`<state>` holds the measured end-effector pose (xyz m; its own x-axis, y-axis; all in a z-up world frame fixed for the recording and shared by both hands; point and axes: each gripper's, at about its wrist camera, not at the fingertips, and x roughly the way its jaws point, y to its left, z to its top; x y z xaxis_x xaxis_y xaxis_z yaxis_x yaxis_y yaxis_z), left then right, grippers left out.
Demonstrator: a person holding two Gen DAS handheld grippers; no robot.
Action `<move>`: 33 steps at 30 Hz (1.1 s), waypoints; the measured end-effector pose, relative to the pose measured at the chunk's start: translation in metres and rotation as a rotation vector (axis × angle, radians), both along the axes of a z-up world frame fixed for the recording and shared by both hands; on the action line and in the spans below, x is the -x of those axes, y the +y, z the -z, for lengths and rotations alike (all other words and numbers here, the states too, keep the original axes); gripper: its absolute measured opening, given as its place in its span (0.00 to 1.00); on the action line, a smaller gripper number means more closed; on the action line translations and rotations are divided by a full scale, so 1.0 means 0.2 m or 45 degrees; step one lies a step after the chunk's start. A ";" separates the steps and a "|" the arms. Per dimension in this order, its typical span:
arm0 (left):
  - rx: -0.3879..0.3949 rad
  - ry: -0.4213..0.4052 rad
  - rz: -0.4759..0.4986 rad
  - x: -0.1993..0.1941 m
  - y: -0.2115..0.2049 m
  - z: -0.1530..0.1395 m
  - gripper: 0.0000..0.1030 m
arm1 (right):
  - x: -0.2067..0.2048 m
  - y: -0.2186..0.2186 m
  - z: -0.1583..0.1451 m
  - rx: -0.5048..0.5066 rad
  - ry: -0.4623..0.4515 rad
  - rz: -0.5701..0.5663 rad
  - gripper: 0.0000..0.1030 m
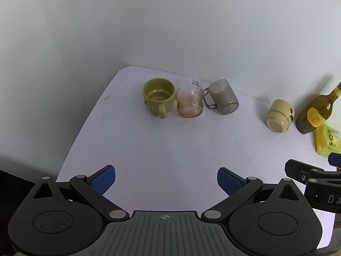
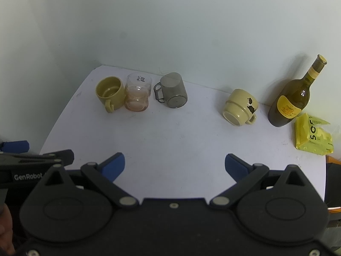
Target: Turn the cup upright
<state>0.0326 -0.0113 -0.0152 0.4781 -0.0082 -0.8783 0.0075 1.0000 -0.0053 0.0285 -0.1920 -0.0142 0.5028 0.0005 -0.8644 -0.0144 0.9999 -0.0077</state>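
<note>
A cream mug with a black figure [image 2: 239, 107] lies on its side on the white table, base toward me, handle at lower right; it also shows in the left wrist view [image 1: 280, 115]. A grey metal cup [image 2: 173, 93] lies tipped over, base toward me [image 1: 224, 99]. An olive mug [image 2: 109, 93] [image 1: 158, 97] and a clear glass [image 2: 138, 95] [image 1: 189, 99] stand upright beside it. My left gripper [image 1: 166, 180] is open and empty over the near table. My right gripper [image 2: 175, 166] is open and empty, well short of the cups.
A green wine bottle [image 2: 293, 99] stands at the right against the wall, also in the left wrist view [image 1: 315, 114]. A yellow packet [image 2: 312, 135] lies in front of it. The white table [image 2: 181, 136] ends at a wall behind and a rounded left edge.
</note>
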 end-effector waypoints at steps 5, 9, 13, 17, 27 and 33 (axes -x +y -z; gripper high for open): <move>-0.003 -0.001 0.006 0.00 0.00 0.00 1.00 | 0.00 -0.01 -0.01 -0.004 0.002 0.001 0.98; -0.007 -0.005 0.007 0.00 0.00 0.00 1.00 | 0.00 0.00 -0.01 -0.005 0.001 0.000 0.98; -0.008 -0.006 0.008 0.00 0.00 0.00 1.00 | -0.01 0.00 -0.01 -0.006 0.003 0.004 0.98; -0.003 0.003 0.001 0.00 -0.01 -0.01 1.00 | 0.00 0.00 -0.01 -0.007 0.006 0.004 0.98; -0.008 -0.005 0.003 0.01 -0.02 -0.01 1.00 | 0.00 0.00 -0.02 -0.011 0.008 0.006 0.98; -0.010 -0.001 0.019 0.02 -0.03 -0.02 1.00 | 0.00 -0.01 -0.01 -0.013 0.016 0.011 0.98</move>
